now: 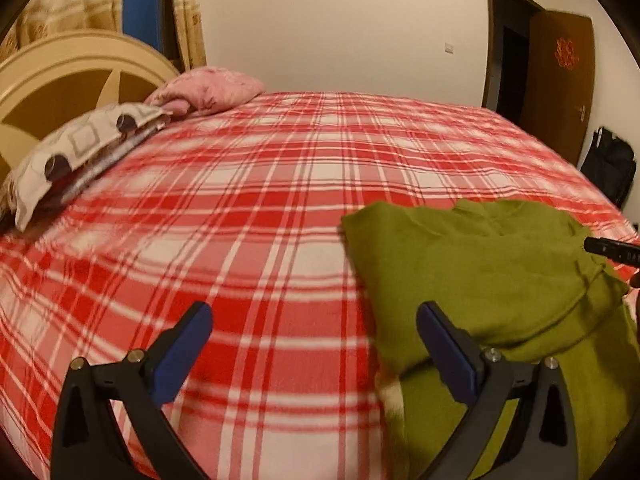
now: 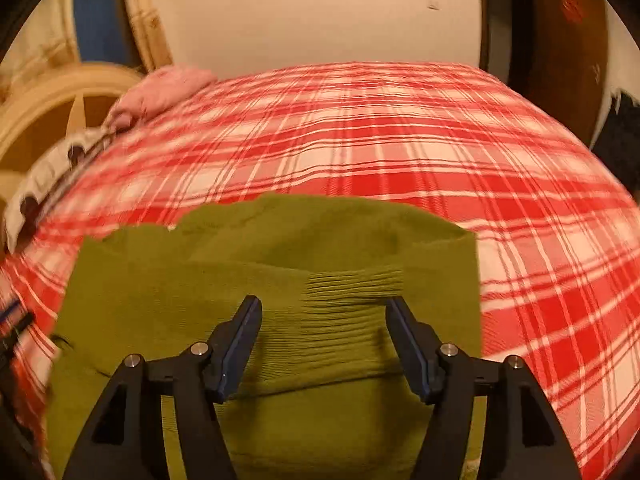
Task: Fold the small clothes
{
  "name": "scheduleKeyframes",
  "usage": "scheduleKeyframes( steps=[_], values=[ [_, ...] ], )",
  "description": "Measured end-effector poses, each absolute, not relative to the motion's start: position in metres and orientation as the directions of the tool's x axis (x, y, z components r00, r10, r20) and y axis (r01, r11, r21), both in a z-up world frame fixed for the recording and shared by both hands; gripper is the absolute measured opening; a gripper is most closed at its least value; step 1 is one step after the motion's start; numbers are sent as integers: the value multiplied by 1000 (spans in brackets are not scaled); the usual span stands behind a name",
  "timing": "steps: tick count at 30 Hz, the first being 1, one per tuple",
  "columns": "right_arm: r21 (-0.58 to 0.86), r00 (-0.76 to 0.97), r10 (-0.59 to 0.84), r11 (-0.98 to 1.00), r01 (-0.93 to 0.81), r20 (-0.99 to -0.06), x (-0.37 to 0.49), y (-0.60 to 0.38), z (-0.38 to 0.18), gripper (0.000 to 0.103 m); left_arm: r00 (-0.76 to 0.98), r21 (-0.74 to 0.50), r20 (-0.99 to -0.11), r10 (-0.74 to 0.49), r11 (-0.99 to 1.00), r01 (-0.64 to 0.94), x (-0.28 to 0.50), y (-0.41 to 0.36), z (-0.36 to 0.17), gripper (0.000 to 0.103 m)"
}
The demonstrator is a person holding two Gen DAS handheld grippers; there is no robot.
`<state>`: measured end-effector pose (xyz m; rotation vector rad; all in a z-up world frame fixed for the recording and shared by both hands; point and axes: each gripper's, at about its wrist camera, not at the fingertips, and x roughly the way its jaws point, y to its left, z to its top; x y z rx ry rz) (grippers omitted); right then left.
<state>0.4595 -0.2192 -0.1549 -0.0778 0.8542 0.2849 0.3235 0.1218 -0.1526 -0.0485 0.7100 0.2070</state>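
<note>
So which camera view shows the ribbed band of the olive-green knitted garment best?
The right wrist view: the ribbed band lies centred between the open right gripper fingers. The left wrist view shows the olive-green knitted garment only at its right edge, ribs indistinct.

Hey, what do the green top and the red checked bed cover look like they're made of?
Green top: looks like a soft knit, maybe wool or acrylic; matte, with fine ribbing showing near its folded edge. Red checked bed cover: looks like woven or brushed cloth, perhaps cotton flannel; matte, with the check seemingly in the fabric, though the blur leaves the exact fibre open.
</note>
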Motion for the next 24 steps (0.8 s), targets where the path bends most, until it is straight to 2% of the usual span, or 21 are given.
scheduleKeyframes(
  steps=[5, 17, 24],
  values=[
    [-17, 563, 137, 965, -260, -815, 467, -219, -181, 65, 622, 120, -760, 186, 982, -147, 346, 106, -189, 103],
    [-141, 571, 27, 959, -247, -820, 443, -217, -177, 64, 626, 69, -765, 147, 987, -148, 335, 108, -193, 103],
    [-99, 567, 62, 964, -248, -822, 431, -223, -171, 65, 632, 85, -756, 171, 983, -164, 330, 104, -188, 103]
  ],
)
